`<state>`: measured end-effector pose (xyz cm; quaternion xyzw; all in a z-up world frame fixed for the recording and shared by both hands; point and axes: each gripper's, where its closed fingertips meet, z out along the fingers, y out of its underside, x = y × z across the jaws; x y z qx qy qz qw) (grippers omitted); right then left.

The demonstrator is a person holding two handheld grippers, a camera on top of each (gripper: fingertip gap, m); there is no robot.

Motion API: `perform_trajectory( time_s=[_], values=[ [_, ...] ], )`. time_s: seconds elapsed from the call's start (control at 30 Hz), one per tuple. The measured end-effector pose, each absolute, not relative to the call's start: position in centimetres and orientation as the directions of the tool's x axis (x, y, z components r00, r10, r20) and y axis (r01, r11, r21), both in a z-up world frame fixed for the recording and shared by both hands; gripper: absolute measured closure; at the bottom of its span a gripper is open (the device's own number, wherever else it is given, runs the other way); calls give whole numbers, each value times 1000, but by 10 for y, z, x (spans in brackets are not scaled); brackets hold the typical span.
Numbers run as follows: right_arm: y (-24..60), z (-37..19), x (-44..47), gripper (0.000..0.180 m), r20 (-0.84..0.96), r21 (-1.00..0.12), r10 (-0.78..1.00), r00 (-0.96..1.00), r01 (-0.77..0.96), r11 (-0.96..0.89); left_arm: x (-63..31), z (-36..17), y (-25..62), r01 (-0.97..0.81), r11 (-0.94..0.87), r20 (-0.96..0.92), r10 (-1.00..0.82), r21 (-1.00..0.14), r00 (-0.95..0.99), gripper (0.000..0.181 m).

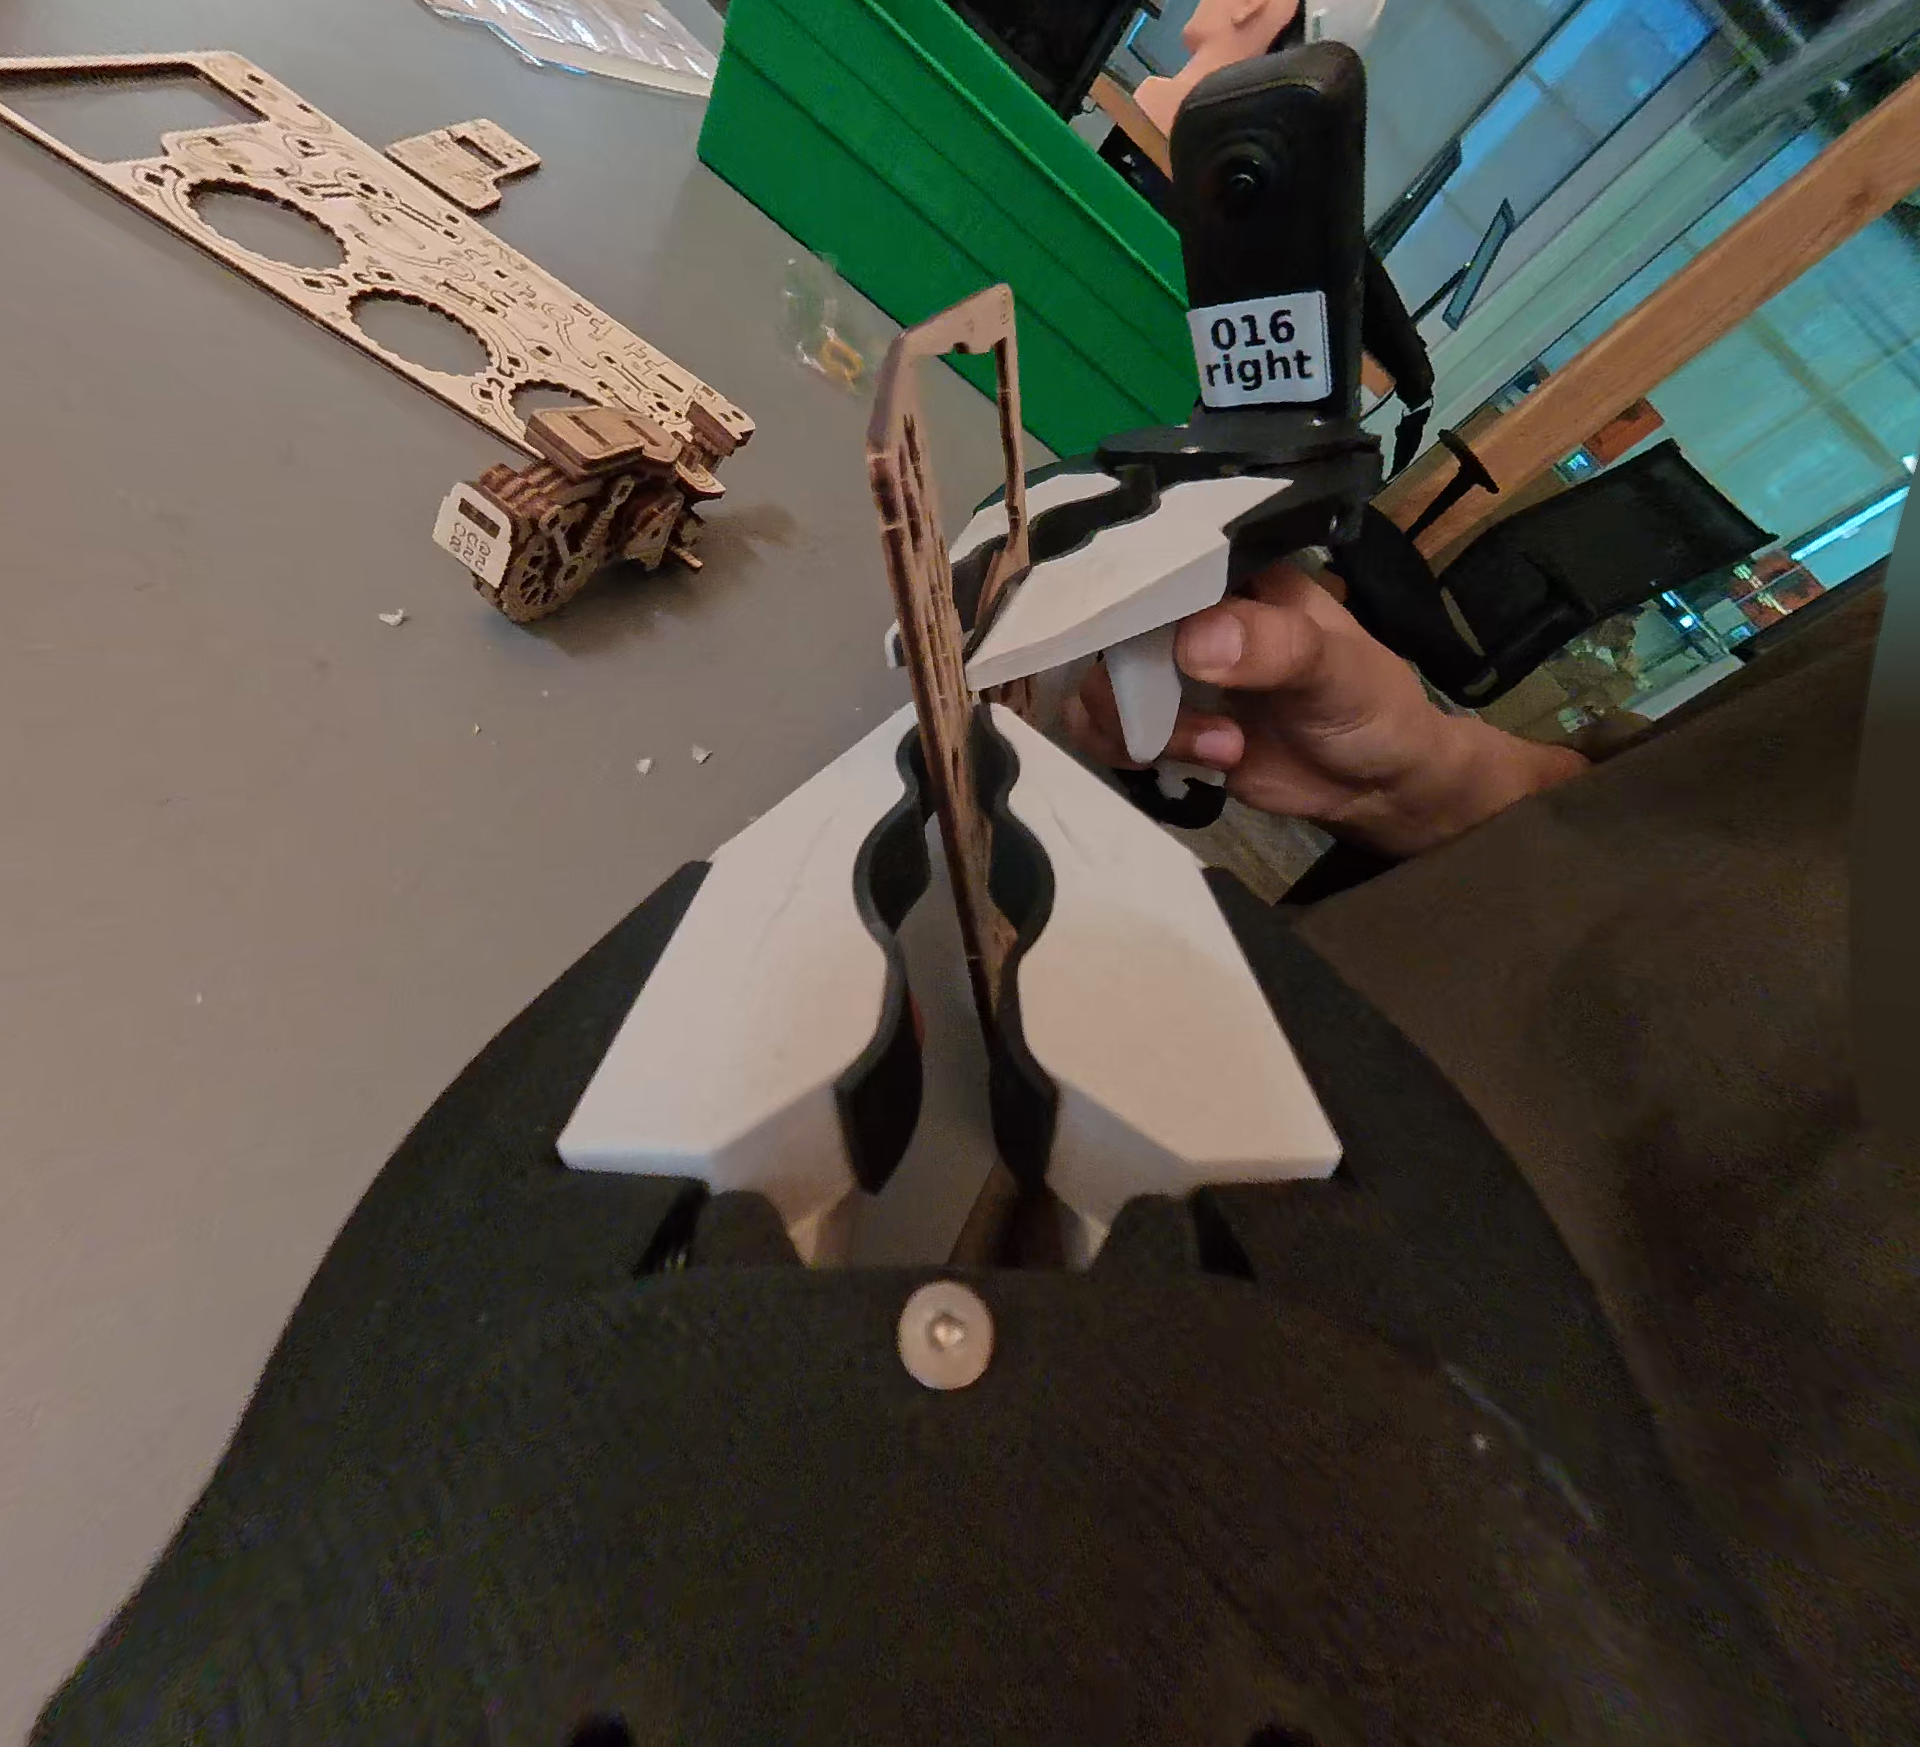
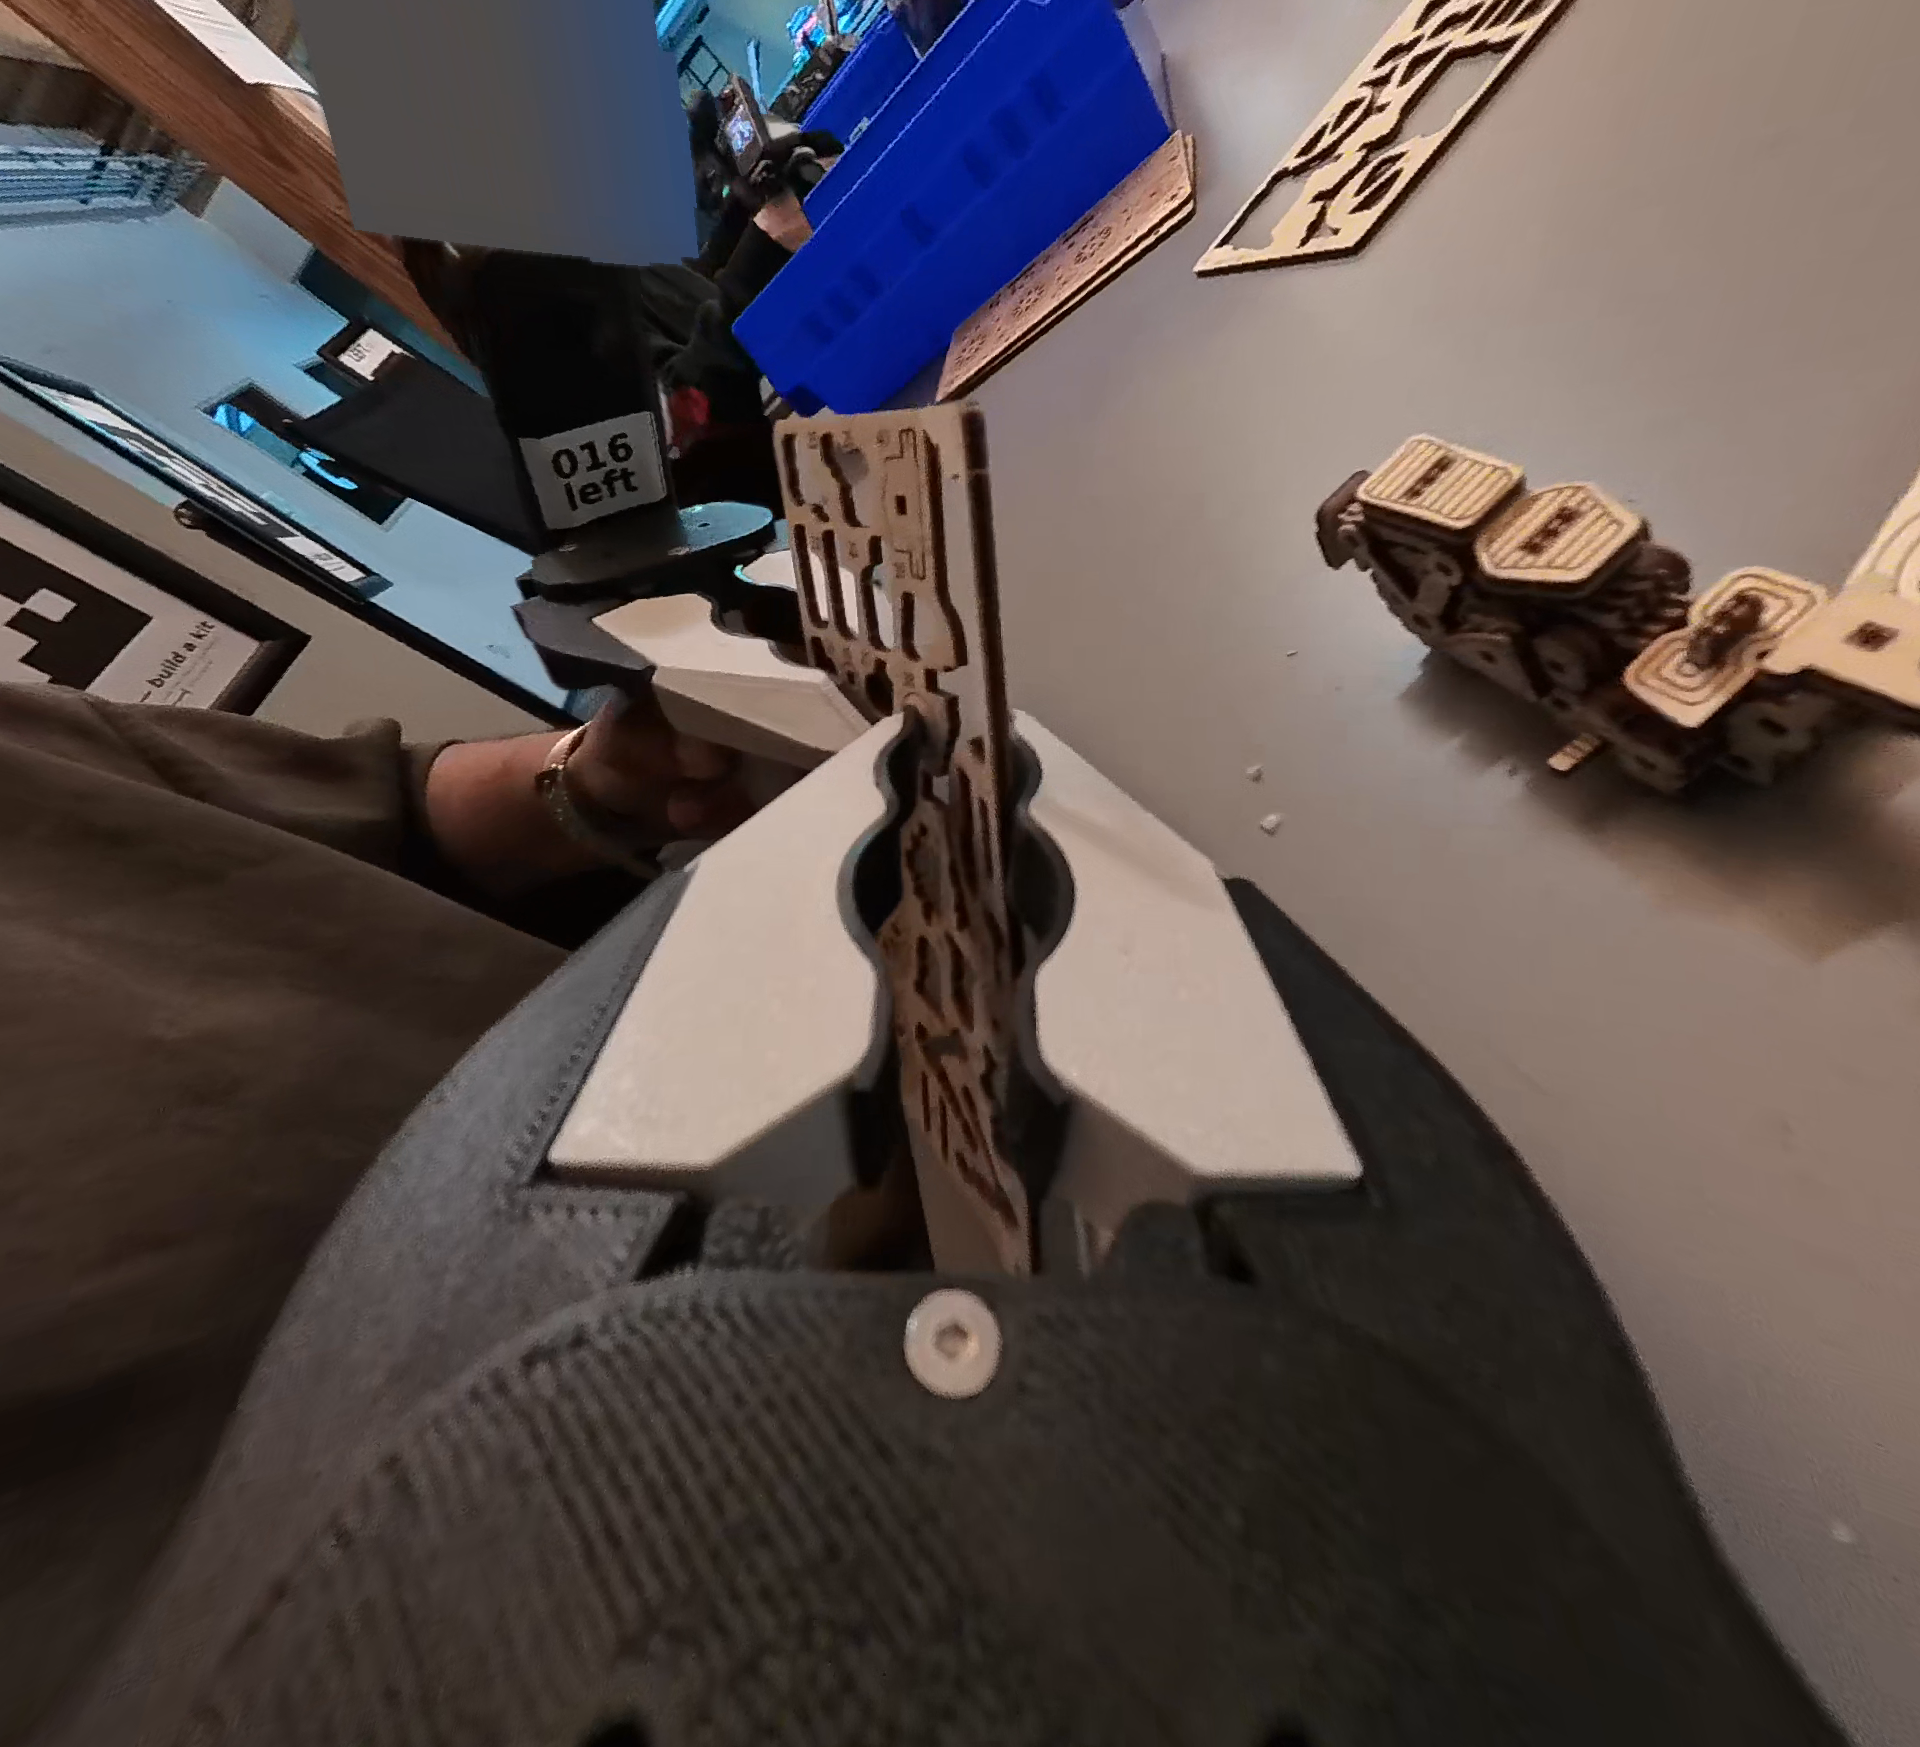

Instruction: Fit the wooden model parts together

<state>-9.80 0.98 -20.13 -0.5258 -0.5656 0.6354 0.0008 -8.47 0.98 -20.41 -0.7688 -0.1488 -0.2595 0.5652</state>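
Observation:
A thin laser-cut wooden parts sheet [image 1: 940, 492] stands on edge above the grey table, held at once by both grippers. My left gripper [image 1: 951, 731] is shut on its near end. My right gripper [image 1: 966, 617] clamps the same sheet a little farther along, with a hand on its handle. In the right wrist view my right gripper [image 2: 956, 731] is shut on the sheet [image 2: 894, 554], and the left gripper [image 2: 821, 658] grips it from the left. A partly built wooden model [image 1: 582, 523] lies on the table to the left; it also shows in the right wrist view [image 2: 1538, 596].
A punched-out wooden sheet [image 1: 343, 243] lies flat at the back left, with a small wooden piece [image 1: 468, 159] beside it. A green bin [image 1: 914, 139] stands behind. A blue bin [image 2: 966, 170], stacked wooden sheets [image 2: 1081, 274] and an empty sheet frame [image 2: 1455, 35] are on the table. Small wood crumbs [image 1: 665, 757] are scattered. Only a small space, under 4 cm, lies between the two pairs of fingers.

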Motion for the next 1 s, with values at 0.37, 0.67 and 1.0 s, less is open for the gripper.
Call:
perform_trajectory(
  time_s=[0.37, 0.67, 1.0],
  values=[
    [44, -173, -98, 142, -552, -832, 634, -541, 402, -382, -94, -197, 3, 604, -300, 656, -109, -738, 747, 180],
    [4, -172, -89, 153, -125, -943, 746, -654, 313, 116, -93, -194, 2, 513, -301, 567, -122, -803, 815, 180],
    [-4, -180, -85, 171, -111, -836, 712, -693, 453, 310, -74, -186, -1, 309, -292, 370, -182, -905, 911, 179]
  ],
)
